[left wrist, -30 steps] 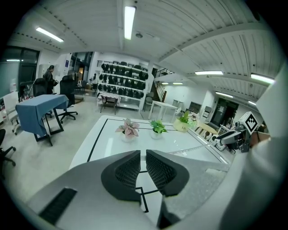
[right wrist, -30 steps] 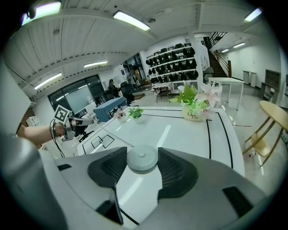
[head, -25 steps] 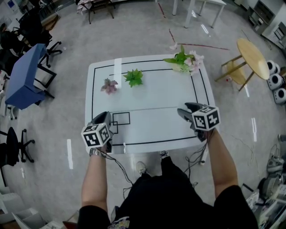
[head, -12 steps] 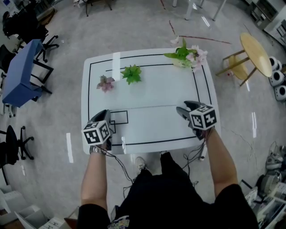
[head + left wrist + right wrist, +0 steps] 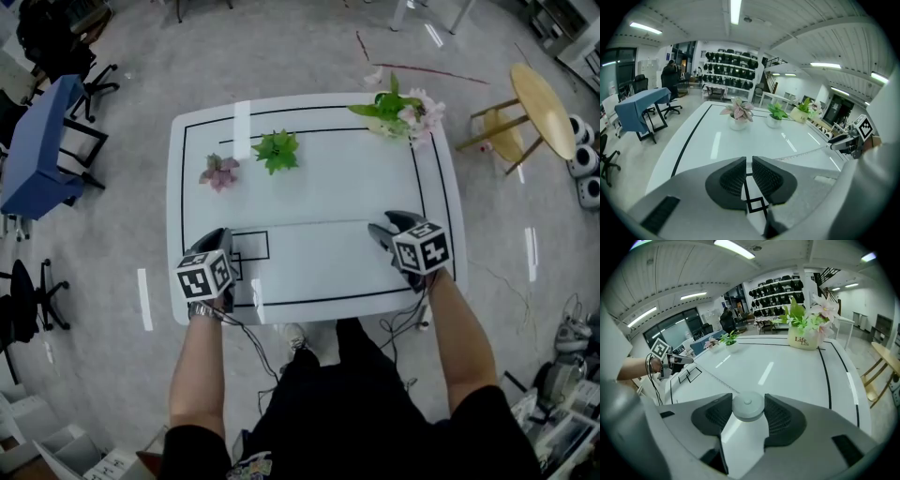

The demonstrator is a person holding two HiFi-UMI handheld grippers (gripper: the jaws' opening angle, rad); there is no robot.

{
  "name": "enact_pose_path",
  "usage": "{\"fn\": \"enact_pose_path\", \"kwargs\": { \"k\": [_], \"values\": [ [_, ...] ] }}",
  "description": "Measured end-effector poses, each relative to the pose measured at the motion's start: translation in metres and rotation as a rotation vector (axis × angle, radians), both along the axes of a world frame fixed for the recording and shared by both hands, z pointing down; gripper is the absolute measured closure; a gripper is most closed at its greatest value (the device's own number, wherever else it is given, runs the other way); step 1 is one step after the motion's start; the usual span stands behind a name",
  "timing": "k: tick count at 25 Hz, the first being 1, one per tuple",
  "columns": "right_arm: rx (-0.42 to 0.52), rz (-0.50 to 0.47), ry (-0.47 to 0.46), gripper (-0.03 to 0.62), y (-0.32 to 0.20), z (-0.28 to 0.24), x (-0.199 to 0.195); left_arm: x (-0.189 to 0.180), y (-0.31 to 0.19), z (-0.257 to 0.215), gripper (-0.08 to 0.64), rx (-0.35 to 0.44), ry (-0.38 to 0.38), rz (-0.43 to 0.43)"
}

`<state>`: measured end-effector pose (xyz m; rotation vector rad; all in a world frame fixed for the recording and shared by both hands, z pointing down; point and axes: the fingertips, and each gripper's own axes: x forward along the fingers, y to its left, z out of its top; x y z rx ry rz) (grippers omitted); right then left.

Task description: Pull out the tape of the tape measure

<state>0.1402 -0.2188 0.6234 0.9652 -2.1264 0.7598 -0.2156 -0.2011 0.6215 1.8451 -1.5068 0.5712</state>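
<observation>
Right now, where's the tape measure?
The tape measure sits between the right gripper's jaws in that gripper's view, above the table's near right corner; its tape runs across to the left gripper.

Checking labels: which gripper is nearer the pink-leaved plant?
Left. The left gripper is at the near table edge in line with the pink-leaved plant; the right gripper is toward the right side.

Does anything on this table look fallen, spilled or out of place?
Nothing stands out. The pink plant, green plant and flower pot stand upright at the far side of the table. The tape runs across the near side from the left gripper to the round case in the right gripper.
</observation>
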Motion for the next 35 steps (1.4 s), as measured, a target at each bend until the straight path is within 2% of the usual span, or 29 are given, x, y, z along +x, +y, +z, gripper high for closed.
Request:
{"fn": "enact_pose_path", "kwargs": {
  "k": [23, 35],
  "values": [
    [0.048, -0.039, 0.089, 0.379, 0.004, 0.027, -0.003, -0.004, 0.002, 0.029, 0.520, -0.047, -0.082, 0.032],
    [0.085, -0.064, 0.126, 0.377, 0.003, 0.033, -0.004, -0.005, -0.002, 0.032, 0.515, -0.030, -0.118, 0.043]
  ]
}}
